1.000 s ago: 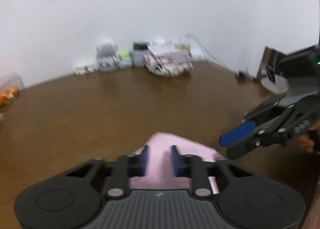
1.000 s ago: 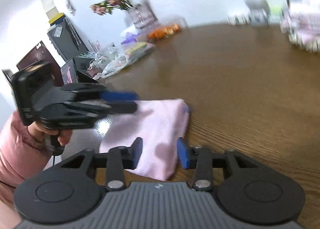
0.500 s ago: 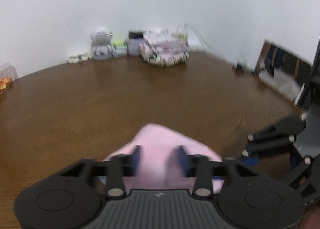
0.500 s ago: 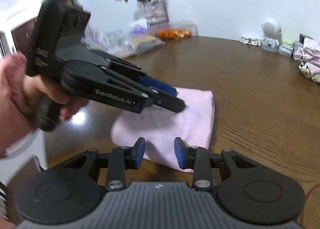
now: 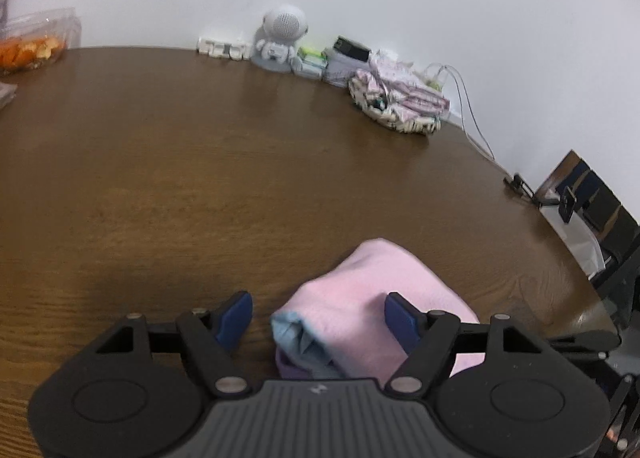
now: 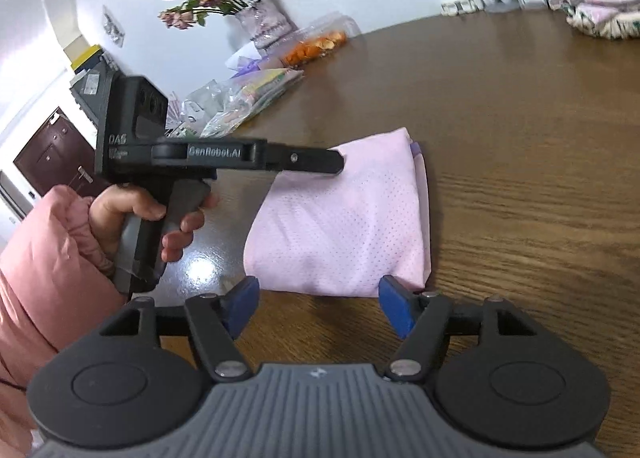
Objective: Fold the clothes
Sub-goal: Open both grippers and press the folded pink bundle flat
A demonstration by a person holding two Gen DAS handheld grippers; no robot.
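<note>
A folded pink garment (image 6: 344, 218) lies flat on the brown wooden table (image 6: 520, 118). In the left wrist view the same pink garment (image 5: 372, 298) shows light blue and purple layers at its near end. My left gripper (image 5: 318, 316) is open, its blue pads spread wide on either side of the garment's near end. From the right wrist view, the left gripper (image 6: 336, 162) hovers just above the cloth's far left corner, held by a hand in a pink sleeve. My right gripper (image 6: 318, 304) is open at the garment's near edge, holding nothing.
A stack of folded patterned clothes (image 5: 400, 102) sits at the table's far side beside a small white astronaut figure (image 5: 280, 38) and small boxes. A vase of dried flowers (image 6: 260, 22), plastic bags (image 6: 244, 102) and a box of orange food (image 5: 32, 46) line the left end. A cable (image 5: 472, 118) runs along the right edge.
Both grippers have opened wide. The left gripper levelled out over the garment's corner, and the right gripper drew back to the near edge. The garment lies still.
</note>
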